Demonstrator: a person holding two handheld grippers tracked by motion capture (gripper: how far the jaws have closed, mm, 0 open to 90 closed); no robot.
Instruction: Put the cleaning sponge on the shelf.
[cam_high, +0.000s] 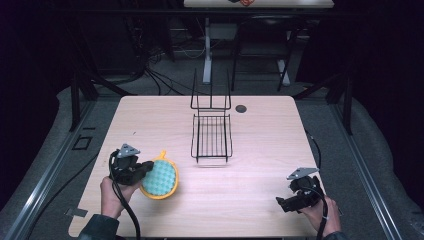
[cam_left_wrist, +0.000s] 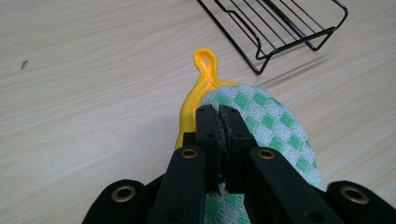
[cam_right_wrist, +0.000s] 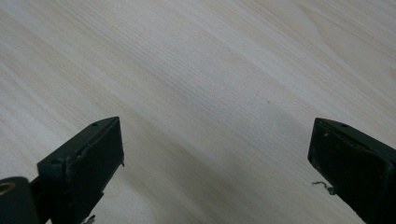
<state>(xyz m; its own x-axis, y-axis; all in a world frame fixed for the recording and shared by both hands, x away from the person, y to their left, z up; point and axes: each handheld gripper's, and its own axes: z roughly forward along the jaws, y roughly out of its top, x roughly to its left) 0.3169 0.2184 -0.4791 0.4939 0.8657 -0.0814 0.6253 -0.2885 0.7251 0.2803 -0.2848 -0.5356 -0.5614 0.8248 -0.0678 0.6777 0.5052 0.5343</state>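
Your bench (cam_high: 260, 150) is a pale wood-grain top with rounded corners, lit brightly while the room around it stays dark. Beyond its far edge you see grey floor, loose black cables and the legs of another table. A small dark round spot (cam_high: 241, 108) sits near the far edge of the bench, just right of the black wire rack (cam_high: 211, 136), which stands at the middle of the far half with its tall back frame upright.

Your left gripper (cam_high: 146, 167) is at the near left, its fingers (cam_left_wrist: 208, 122) pinched together on the edge of the round pot holder (cam_high: 160, 179), a green-and-white checked pad with a yellow rim and a yellow hanging loop (cam_left_wrist: 206, 60) pointing toward the rack. The pad lies on the bench, well apart from the rack.

Your right gripper (cam_high: 281, 202) rests at the near right corner, fingers (cam_right_wrist: 84, 161) spread wide over bare wood, holding nothing.
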